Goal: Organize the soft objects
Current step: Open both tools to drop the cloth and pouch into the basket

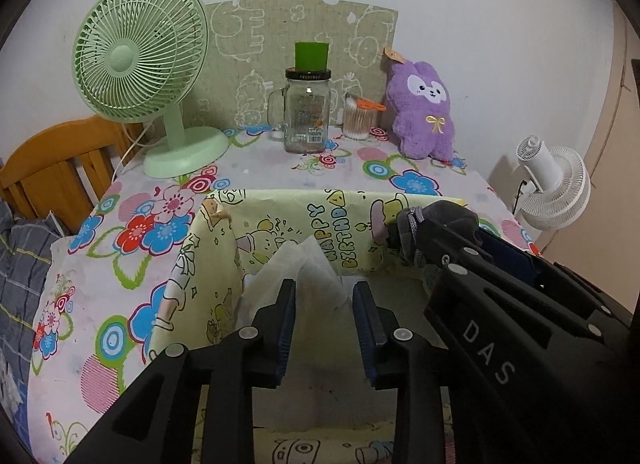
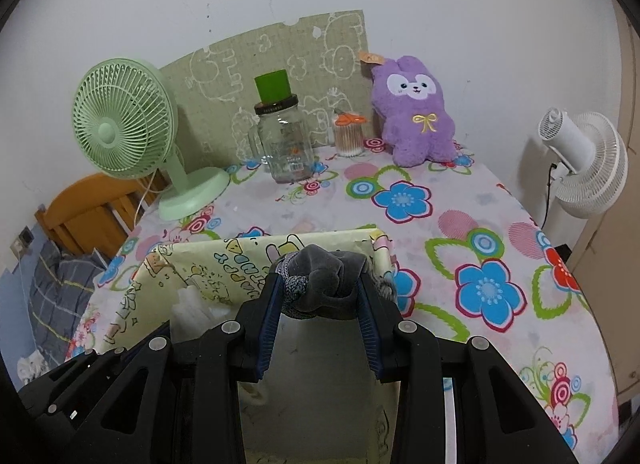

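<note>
You had a yellow cartoon-print box [image 1: 224, 240], lettered "HAPPY BIRTHDAY" on its inner far wall, standing open-topped on the flowered cloth directly under both tools. A white crumpled tissue [image 1: 312, 272] stood inside it, peaked upward and leaning toward the far wall, in line with the left tool's parted pads, which did not press on it. The grey rolled sock bundle [image 2: 324, 284], soft fleece with a speckled knit cuff at its left end, was clamped between the right tool's pads above the box's right part, near the far rim.
</note>
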A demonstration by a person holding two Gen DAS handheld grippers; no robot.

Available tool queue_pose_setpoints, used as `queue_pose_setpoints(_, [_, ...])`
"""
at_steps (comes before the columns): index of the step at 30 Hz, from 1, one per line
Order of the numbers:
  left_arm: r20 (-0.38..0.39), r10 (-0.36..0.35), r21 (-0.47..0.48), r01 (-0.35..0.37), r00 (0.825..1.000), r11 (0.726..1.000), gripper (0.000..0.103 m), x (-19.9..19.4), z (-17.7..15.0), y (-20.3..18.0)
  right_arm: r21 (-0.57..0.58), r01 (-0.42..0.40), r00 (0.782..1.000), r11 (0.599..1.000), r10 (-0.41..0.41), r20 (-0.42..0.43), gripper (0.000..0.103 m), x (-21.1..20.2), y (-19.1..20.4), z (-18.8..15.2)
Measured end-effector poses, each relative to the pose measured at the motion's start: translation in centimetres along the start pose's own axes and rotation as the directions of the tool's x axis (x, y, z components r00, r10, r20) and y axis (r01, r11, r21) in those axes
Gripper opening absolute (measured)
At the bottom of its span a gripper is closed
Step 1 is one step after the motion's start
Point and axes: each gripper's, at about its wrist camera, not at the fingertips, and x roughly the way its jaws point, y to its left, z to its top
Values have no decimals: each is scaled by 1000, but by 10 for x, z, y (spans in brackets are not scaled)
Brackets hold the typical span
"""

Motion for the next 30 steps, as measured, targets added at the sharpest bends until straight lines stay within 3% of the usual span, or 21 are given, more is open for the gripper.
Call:
queue_pose_setpoints(6, [-9,13,-6,-13,1000,1000,42,5,0,2,-17,10,1000,1000,-9,18,40,5,1,2])
queue_pose_setpoints(9, [-16,11,-5,-11,1000,1000,60,5,0,2,-18,3,1000,1000,-2,15,40,5,1,2])
queue_pose_setpoints(13, [-7,6,1,-6,1000,1000,71,-1,-1,1,-17,-18,1000,1000,18,7,44,1,3,2])
queue_pose_setpoints(14, [-5,6,2,-6,1000,1000,74,-3,-1,0,-20,-22,1000,1000,22,7,46,-1,3,2])
queue_pose_setpoints(16, [4,4,4,-4,1000,1000,81,-7,-1,-1,-30,-30,999,999,30,18,72,-7,6,2])
queue_pose_setpoints(18, [10,3,1,-3,1000,1000,87,-12,-1,-1,-31,-27,998,999,28,54,83,-17,9,1])
queue_pose_setpoints(25, [37,-1,-13,1,999,1000,101,-34,-2,-1,-26,-48,996,999,50,79,97,-45,12,1])
queue_pose_setpoints(30, [71,9,-5,-9,997,1000,102,-54,-5,-3,-49,-27,996,998,31,82,98,-64,17,-1])
